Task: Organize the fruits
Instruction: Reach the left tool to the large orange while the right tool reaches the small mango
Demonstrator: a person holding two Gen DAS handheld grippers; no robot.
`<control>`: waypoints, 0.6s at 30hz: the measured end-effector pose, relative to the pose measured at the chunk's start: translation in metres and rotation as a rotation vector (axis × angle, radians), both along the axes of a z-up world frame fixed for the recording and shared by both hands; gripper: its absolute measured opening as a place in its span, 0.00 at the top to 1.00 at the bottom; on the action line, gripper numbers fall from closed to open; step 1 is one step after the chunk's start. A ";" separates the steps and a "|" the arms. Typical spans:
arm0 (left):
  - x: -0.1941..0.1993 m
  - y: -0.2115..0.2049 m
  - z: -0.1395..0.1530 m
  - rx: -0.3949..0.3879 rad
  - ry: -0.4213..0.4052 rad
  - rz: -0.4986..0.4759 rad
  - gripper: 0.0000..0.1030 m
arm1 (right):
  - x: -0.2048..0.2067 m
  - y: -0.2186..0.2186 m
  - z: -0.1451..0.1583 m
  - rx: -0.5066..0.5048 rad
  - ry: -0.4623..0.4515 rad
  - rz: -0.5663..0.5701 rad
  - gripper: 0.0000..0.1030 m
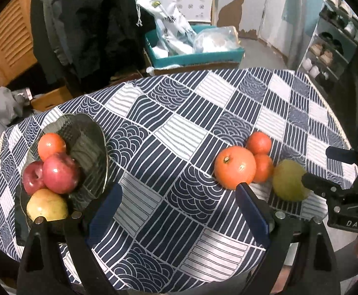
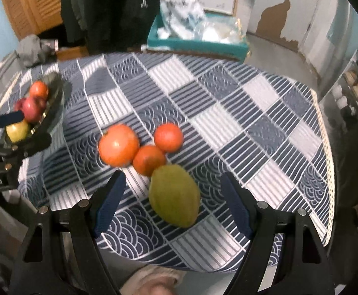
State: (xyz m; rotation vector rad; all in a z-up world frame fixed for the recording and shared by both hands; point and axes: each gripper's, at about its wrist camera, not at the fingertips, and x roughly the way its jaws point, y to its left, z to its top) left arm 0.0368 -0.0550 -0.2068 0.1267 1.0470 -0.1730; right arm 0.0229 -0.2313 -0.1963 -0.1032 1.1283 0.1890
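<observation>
A dark glass bowl (image 1: 90,135) at the table's left holds an orange fruit (image 1: 51,146), two red apples (image 1: 60,173) and a yellow apple (image 1: 46,205). A large orange (image 1: 235,167), two smaller oranges (image 1: 259,143) and a green-yellow fruit (image 1: 289,180) lie on the cloth at the right. My left gripper (image 1: 179,196) is open and empty over the cloth between bowl and oranges. My right gripper (image 2: 172,196) is open, its fingers on either side of the green-yellow fruit (image 2: 174,195), apart from it. The bowl (image 2: 56,108) shows at the left of the right wrist view.
The round table has a blue-and-white patterned cloth (image 1: 179,123). Behind it stand a teal box (image 1: 193,54) with bags, dark hanging clothes and a wooden louvred door. A shoe rack (image 1: 331,49) stands at the right. The right gripper's body (image 1: 346,196) shows beside the green-yellow fruit.
</observation>
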 end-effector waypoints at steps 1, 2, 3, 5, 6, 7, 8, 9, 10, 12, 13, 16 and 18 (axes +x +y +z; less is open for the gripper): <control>0.001 -0.001 -0.002 0.007 0.001 -0.003 0.09 | 0.000 0.001 -0.006 -0.003 0.015 0.005 0.23; 0.001 -0.003 -0.006 0.019 0.004 -0.009 0.09 | 0.001 0.001 -0.009 -0.005 0.021 0.007 0.23; 0.003 -0.003 -0.008 0.025 0.009 -0.012 0.09 | 0.002 0.001 -0.013 -0.007 0.029 0.010 0.23; 0.005 -0.005 -0.014 0.031 0.022 -0.020 0.09 | 0.002 0.001 -0.021 -0.014 0.047 0.012 0.23; 0.005 -0.006 -0.017 0.038 0.026 -0.023 0.09 | 0.003 0.001 -0.025 -0.015 0.054 0.010 0.23; 0.005 -0.006 -0.020 0.045 0.028 -0.026 0.09 | 0.004 0.000 -0.029 -0.014 0.067 0.007 0.23; 0.005 -0.007 -0.022 0.049 0.031 -0.030 0.09 | 0.005 0.000 -0.032 -0.011 0.078 0.006 0.23; 0.005 -0.009 -0.025 0.055 0.033 -0.037 0.09 | 0.006 -0.001 -0.036 -0.007 0.090 0.006 0.23; 0.005 -0.009 -0.026 0.057 0.034 -0.042 0.09 | 0.008 -0.001 -0.040 -0.007 0.101 0.004 0.23; 0.005 -0.012 -0.030 0.064 0.040 -0.056 0.09 | 0.010 -0.002 -0.047 -0.005 0.123 0.001 0.23; 0.006 -0.013 -0.031 0.063 0.045 -0.060 0.09 | 0.011 -0.002 -0.050 -0.001 0.131 0.002 0.23; 0.010 -0.017 -0.035 0.052 0.069 -0.082 0.09 | 0.012 -0.003 -0.060 0.002 0.155 0.006 0.23; 0.013 -0.019 -0.037 0.044 0.079 -0.091 0.09 | 0.013 -0.004 -0.066 -0.002 0.169 0.002 0.23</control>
